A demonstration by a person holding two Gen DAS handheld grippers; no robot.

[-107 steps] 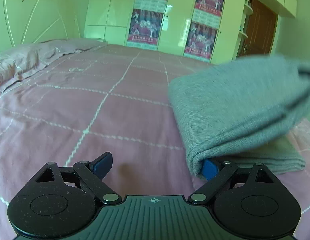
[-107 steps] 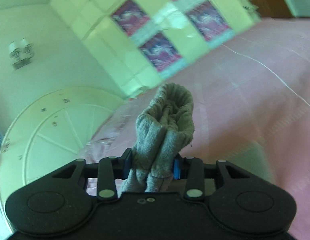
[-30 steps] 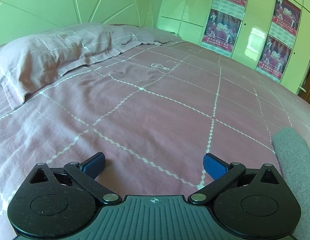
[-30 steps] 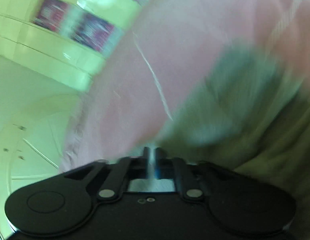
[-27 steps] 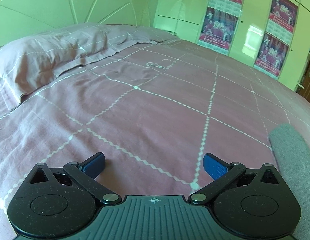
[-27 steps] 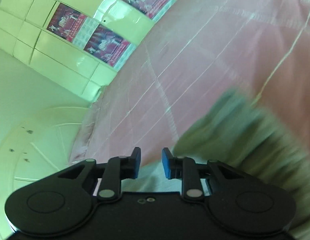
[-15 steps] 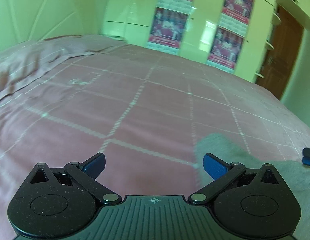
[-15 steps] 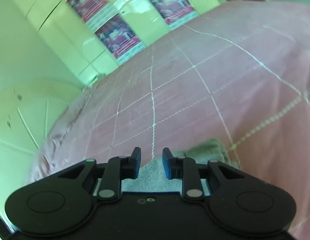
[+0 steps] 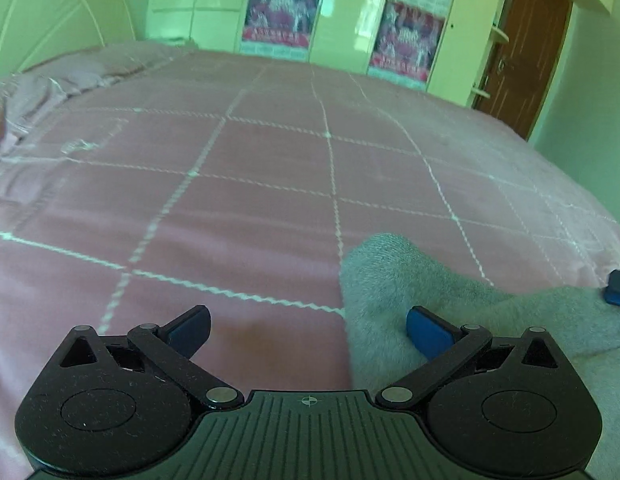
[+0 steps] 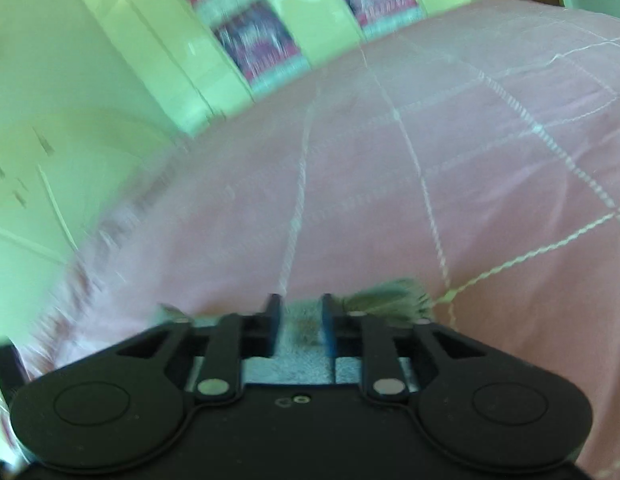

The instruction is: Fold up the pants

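Note:
The grey folded pants (image 9: pixel 449 296) lie on the pink bed at the lower right of the left wrist view. My left gripper (image 9: pixel 308 330) is open and empty, its right finger resting over the pants' left edge. The right gripper's blue tip (image 9: pixel 617 288) shows at the far right over the pants. In the blurred right wrist view, my right gripper (image 10: pixel 300 322) is open with a narrow gap, low over the pants (image 10: pixel 389 298), holding nothing.
The pink checked bedspread (image 9: pixel 270 184) stretches ahead. A pillow (image 9: pixel 42 92) lies at the far left by the headboard. Wardrobe doors with posters (image 9: pixel 282 12) stand beyond the bed, and a brown door (image 9: pixel 525 48) at the back right.
My right gripper has let go of the pants, which now lie folded on the bed. My left gripper has swung right, from the pillow side back to the pants' edge.

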